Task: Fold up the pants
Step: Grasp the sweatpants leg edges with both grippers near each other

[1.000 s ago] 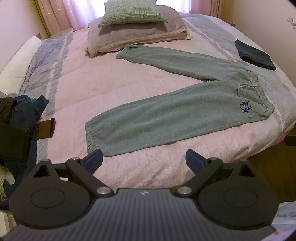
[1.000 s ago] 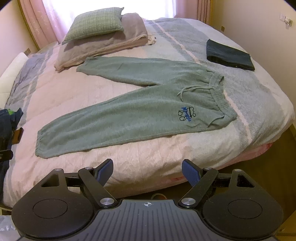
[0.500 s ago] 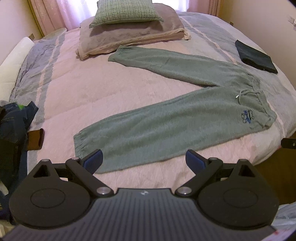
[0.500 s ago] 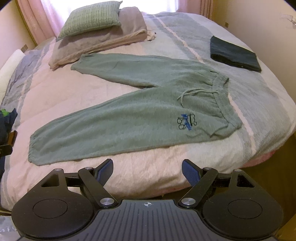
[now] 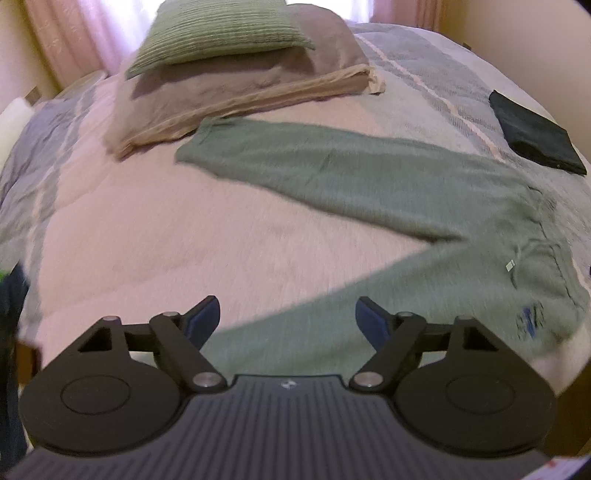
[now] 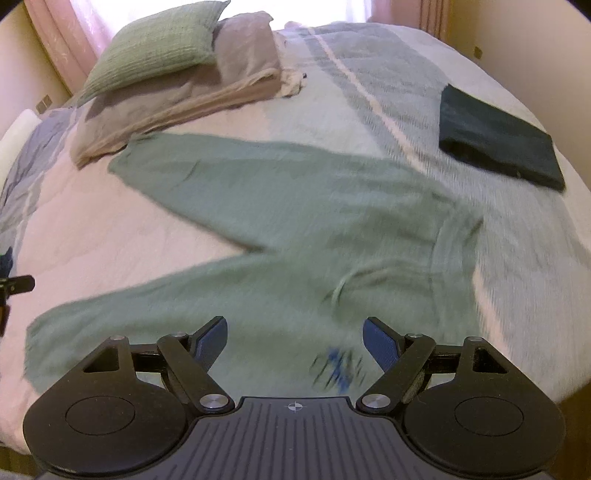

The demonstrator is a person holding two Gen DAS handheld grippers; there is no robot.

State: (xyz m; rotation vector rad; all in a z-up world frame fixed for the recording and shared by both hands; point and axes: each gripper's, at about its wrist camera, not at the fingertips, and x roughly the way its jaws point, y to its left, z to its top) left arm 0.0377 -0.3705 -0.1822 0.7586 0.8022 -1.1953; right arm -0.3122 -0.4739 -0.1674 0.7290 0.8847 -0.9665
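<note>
Green sweatpants [image 5: 369, 184] [image 6: 295, 229] lie flat on the bed with the legs spread in a V, cuffs to the left and waistband with drawstring to the right. A blue print [image 6: 338, 365] marks the near leg by the waist. My left gripper [image 5: 288, 319] hovers over the near leg, its jaws closing with nothing pressed between the blue pads. My right gripper [image 6: 295, 336] stands open over the near leg close to the blue print, holding nothing. Both views are blurred by motion.
A green pillow [image 5: 218, 31] rests on folded bedding [image 5: 236, 92] at the head of the bed. A dark folded garment [image 6: 498, 140] lies at the right. Dark clothes [image 5: 11, 295] sit off the left edge. The bed's near edge drops beneath both grippers.
Both grippers have moved forward and down over the bed, so the pants now fill much more of each view. The left jaws stand narrower than before.
</note>
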